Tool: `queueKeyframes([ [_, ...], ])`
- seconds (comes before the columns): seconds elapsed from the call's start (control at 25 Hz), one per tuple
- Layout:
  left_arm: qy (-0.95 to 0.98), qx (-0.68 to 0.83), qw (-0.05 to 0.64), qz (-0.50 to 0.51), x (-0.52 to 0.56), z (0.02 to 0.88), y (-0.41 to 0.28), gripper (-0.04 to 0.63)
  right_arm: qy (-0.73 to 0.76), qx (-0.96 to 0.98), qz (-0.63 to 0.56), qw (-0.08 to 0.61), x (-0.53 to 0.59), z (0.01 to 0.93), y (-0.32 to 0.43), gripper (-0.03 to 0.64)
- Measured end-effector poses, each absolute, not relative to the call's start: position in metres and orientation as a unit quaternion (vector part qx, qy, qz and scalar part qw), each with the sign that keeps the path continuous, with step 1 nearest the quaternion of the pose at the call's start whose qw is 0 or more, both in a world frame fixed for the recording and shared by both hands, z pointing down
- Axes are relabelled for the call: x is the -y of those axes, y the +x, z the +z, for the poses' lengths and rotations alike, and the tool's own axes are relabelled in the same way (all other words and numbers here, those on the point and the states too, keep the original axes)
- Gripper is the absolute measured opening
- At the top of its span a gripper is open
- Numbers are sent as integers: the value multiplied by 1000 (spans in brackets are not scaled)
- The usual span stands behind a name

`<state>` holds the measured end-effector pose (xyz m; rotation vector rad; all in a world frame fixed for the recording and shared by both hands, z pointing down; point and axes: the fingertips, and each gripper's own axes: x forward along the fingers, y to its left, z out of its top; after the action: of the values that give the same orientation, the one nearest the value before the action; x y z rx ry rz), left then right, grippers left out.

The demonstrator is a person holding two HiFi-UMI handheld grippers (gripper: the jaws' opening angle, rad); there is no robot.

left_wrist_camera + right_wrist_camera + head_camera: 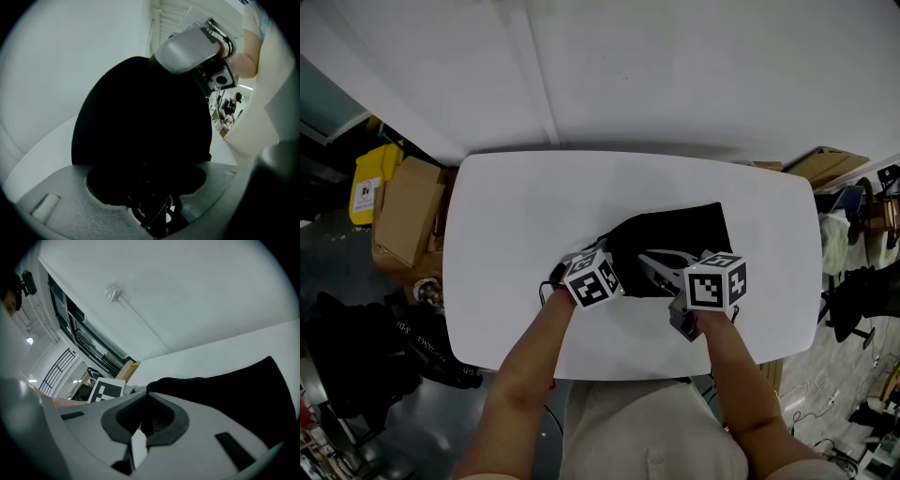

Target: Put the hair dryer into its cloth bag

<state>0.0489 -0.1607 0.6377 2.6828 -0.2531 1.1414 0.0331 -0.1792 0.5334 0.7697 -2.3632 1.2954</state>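
Observation:
The black cloth bag point(684, 230) lies in the middle of the white table point(516, 216). My right gripper point(647, 259) is shut on the bag's near rim; in its own view black fabric point(234, 390) is pinched at the jaw tips point(147, 391). My left gripper point(617, 264) sits at the bag's left end. In the left gripper view its jaws stand wide point(145, 176) and clamp a black body, the hair dryer point(145, 185), with its coiled cord point(152, 211) below. Dryer and bag point(140, 108) merge in the dark, so how far the dryer is inside is unclear.
A loop of black cord point(549, 281) lies on the table beside the left gripper. Cardboard boxes point(408, 211) and dark bags point(356, 366) stand on the floor to the left. Another box point(830, 164) and clutter are at the right.

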Motion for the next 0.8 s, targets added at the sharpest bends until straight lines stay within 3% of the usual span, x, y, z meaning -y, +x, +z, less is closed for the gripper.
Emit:
queueKeyframes([
  [0.4,915,91,85,385,161,636,39,270,277,827,460,167,177,536,37,23],
  [0.8,904,174,30,391,166,601,-27,281,280,825,463,165,177,537,36,23],
])
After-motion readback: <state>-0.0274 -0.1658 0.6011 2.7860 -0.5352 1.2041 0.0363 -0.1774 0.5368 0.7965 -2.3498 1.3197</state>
